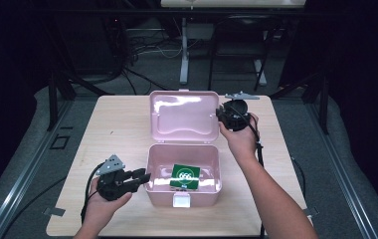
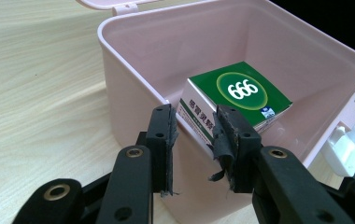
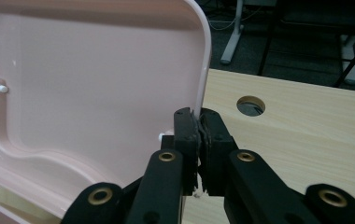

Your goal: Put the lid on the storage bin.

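A pink plastic box (image 1: 159, 195) stands open on the wooden table, its lid (image 1: 182, 117) raised at the back. Inside lies a green packet (image 1: 185, 175) marked 666, tilted against the wall in the left gripper view (image 2: 241, 91). My left gripper (image 1: 144, 175) is open, its tips (image 2: 194, 135) up against the outside of the box's left wall (image 2: 133, 93). My right gripper (image 1: 220, 115) is shut on the lid's right edge; in the right gripper view that rim of the lid (image 3: 96, 79) runs down between the closed jaws of the gripper (image 3: 199, 126).
A white latch (image 1: 181, 200) hangs on the box's front (image 2: 346, 147). The table (image 1: 117, 129) has a round hole (image 3: 251, 105) right of the lid. Behind the table stand a desk leg (image 1: 183, 50) and cables on the dark floor.
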Motion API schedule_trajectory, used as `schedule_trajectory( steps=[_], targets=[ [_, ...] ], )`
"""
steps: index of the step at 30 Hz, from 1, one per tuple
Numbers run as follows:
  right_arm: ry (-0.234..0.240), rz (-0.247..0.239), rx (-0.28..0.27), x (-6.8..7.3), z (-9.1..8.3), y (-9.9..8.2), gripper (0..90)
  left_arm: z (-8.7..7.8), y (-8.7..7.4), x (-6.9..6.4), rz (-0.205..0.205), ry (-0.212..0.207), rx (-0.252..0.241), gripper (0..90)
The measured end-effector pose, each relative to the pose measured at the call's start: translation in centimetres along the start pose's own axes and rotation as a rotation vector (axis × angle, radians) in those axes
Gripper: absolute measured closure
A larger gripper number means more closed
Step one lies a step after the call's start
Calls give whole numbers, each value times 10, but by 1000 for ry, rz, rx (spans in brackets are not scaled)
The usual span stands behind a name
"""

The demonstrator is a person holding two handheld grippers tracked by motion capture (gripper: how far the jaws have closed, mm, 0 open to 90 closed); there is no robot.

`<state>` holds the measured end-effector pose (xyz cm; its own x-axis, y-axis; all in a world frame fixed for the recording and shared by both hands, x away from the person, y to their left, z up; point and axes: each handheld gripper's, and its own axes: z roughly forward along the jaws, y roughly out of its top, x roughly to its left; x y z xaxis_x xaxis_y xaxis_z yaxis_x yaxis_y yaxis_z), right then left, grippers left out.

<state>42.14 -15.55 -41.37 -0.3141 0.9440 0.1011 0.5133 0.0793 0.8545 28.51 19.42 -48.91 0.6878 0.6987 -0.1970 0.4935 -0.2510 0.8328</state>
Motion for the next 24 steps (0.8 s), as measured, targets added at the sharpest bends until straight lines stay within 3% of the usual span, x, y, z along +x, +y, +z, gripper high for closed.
schedule_trajectory(
  steps=[14, 24],
  targets=[
    [32, 8, -67, 1, -18, -9, 873, 0, 0, -1, -2, 4, 2, 681],
    [15, -47, -121, 6, -30, -17, 873, 0, 0, -1, -6, 11, 4, 681]
  ],
)
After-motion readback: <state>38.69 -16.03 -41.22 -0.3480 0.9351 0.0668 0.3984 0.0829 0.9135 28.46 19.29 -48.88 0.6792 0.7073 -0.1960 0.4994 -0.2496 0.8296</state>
